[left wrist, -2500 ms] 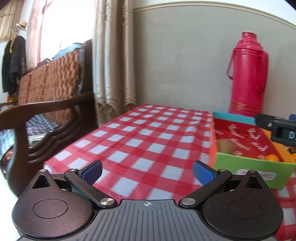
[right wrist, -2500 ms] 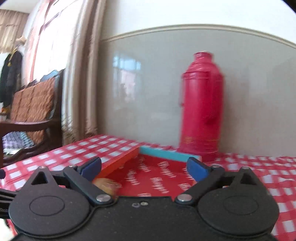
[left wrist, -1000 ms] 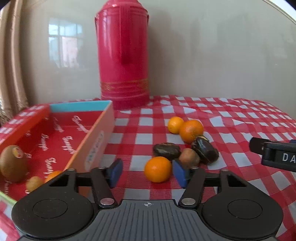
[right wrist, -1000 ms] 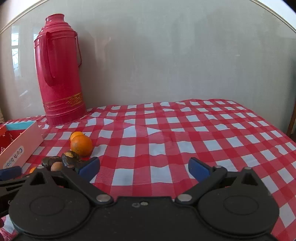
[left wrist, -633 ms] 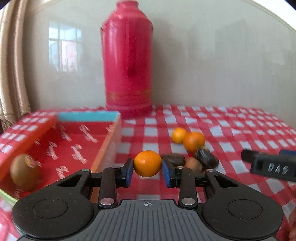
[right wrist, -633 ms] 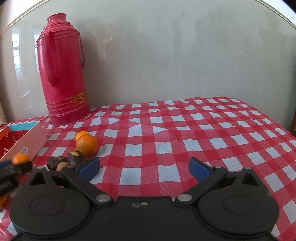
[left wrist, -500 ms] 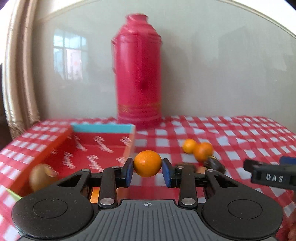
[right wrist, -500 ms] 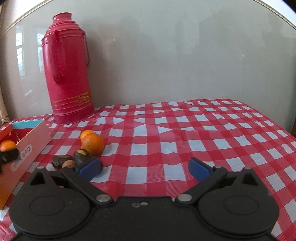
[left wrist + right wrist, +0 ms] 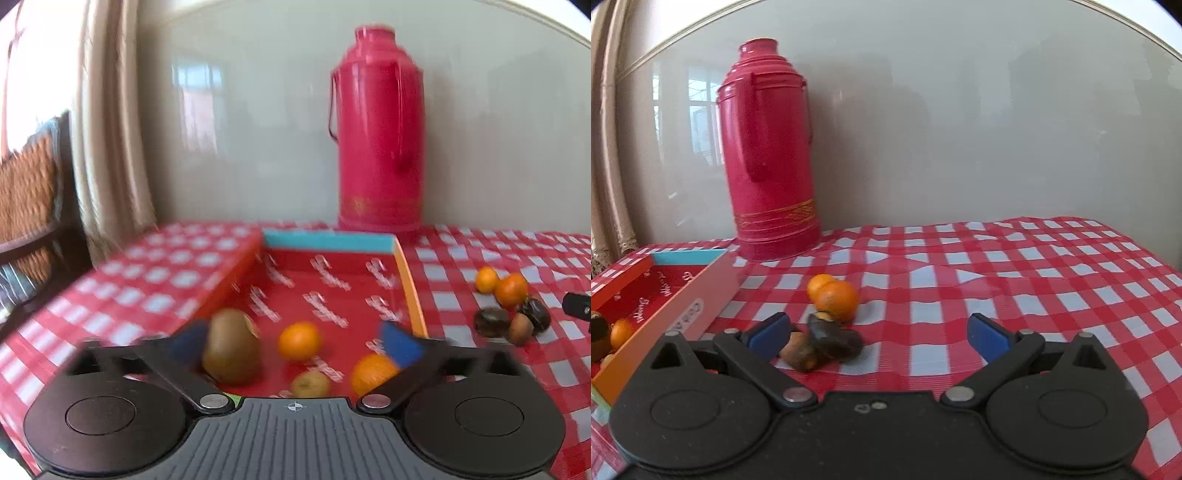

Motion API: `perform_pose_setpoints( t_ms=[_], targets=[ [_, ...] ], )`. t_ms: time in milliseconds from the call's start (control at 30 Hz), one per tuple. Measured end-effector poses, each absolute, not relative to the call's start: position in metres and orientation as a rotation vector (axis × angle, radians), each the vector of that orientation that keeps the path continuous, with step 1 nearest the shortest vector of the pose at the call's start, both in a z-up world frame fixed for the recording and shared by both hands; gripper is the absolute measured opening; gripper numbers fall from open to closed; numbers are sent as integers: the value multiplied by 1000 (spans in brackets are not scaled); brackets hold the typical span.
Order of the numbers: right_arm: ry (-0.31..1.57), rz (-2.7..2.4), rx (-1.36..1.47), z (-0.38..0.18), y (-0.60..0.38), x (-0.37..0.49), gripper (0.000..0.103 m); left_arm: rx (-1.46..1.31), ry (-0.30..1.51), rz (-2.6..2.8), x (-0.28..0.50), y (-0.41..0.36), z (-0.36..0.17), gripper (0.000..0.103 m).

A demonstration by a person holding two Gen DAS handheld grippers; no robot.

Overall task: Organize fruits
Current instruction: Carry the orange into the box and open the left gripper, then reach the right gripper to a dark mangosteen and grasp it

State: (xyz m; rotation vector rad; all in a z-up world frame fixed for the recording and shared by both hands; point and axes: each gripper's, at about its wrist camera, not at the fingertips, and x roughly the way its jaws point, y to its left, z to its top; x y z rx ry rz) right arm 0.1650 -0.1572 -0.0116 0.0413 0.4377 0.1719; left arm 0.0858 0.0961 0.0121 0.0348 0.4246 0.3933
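Note:
My left gripper [image 9: 293, 341] is open and empty above the near end of the red-lined box [image 9: 332, 242]. An orange [image 9: 300, 340] sits in the box between the jaws, with a kiwi [image 9: 232, 350], a second orange [image 9: 371, 373] and a small brownish fruit [image 9: 309, 384]. Two oranges [image 9: 511, 290] and dark fruits [image 9: 492, 322] lie on the cloth to the box's right. My right gripper [image 9: 879, 334] is open and empty over the cloth, near two oranges [image 9: 836, 299], a dark fruit [image 9: 834, 339] and a brown fruit [image 9: 798, 352].
A tall red thermos [image 9: 376, 129] stands against the wall behind the box; it also shows in the right wrist view [image 9: 768, 151]. A curtain [image 9: 107, 129] and a wooden bench [image 9: 26, 195] are at the left. The red checked tablecloth [image 9: 1034, 280] extends right.
My left gripper carried the orange from the pile over the box, opened and let it go; the orange now lies in the box. My right gripper edged closer to the fruit pile.

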Motion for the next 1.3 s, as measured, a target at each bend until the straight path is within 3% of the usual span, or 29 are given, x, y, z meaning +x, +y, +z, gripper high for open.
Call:
perform_pose_setpoints(
  t_ms=[567, 867, 1000, 1300],
  targets=[
    [460, 182, 12, -15, -132, 167, 93, 37, 438, 393, 75, 108, 8, 102],
    [515, 176, 35, -23, -128, 187, 70, 24, 410, 429, 76, 117, 6, 102],
    [551, 198, 66, -27, -124, 196, 50, 6, 422, 447, 77, 128, 2, 102],
    [623, 222, 291, -34, -138, 214, 51, -17, 423, 462, 76, 144, 0, 102]
  ],
)
